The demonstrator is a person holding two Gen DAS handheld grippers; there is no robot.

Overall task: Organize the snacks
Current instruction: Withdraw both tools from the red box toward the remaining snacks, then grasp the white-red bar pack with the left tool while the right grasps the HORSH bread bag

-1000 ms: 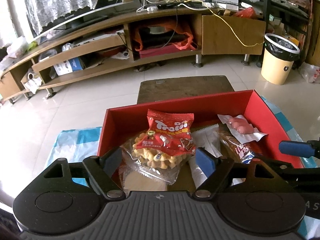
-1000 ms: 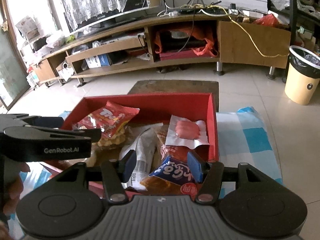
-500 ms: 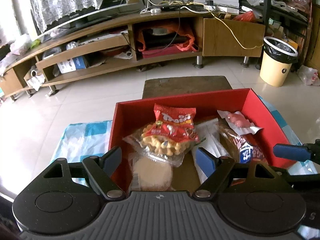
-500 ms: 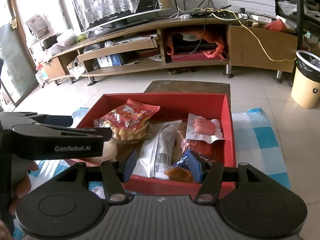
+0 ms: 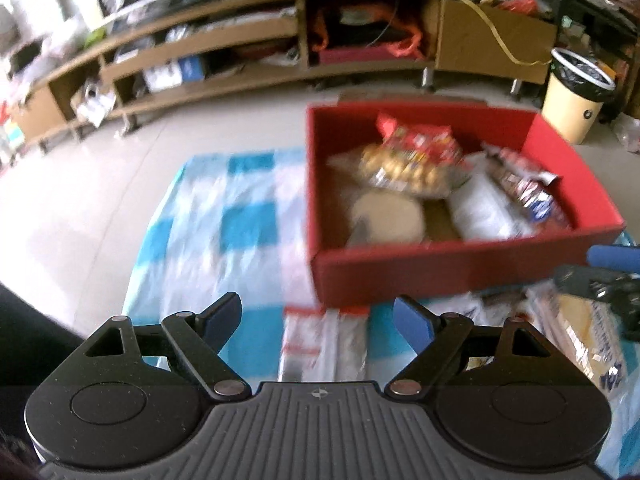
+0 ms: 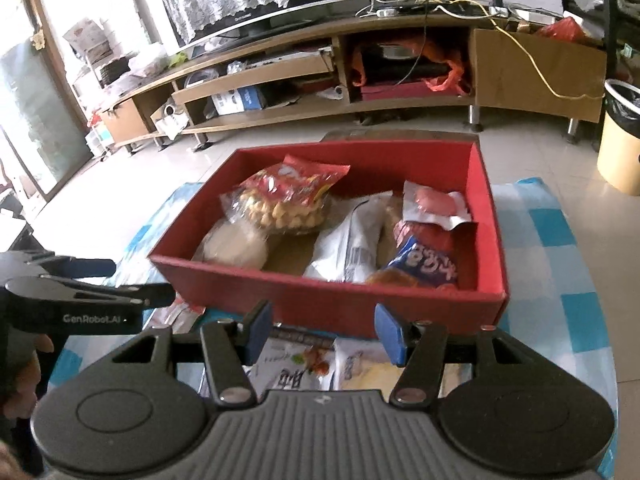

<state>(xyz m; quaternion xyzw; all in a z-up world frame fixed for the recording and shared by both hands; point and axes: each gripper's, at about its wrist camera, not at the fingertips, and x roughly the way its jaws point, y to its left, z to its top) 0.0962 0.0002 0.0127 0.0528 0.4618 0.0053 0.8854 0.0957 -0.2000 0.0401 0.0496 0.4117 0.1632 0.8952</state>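
A red box (image 6: 486, 216) on the blue-checked cloth (image 6: 560, 240) holds a red gummy bag (image 6: 304, 184) on a waffle packet, a round cake packet (image 6: 236, 246), a white packet (image 6: 352, 240), a pink sausage packet (image 6: 436, 204) and a blue packet (image 6: 430, 266). My right gripper (image 6: 323, 320) stands open just before the box's front wall, above loose packets (image 6: 296, 368) on the cloth. My left gripper (image 5: 316, 306) is left of the box (image 5: 440, 276). Its jaws are opening, with nothing pressed between them. A clear packet (image 5: 324, 348) lies below it.
A yellow-and-white packet (image 5: 580, 340) lies on the cloth at the right. A long wooden TV stand (image 6: 304, 68) runs along the far wall. A cream waste bin (image 6: 620, 140) stands at the far right. Pale floor tiles surround the cloth.
Both grippers have drawn back from over the box to its near side. The blue packet that was between my right fingers now lies in the box. My left gripper has swung left and opened wider.
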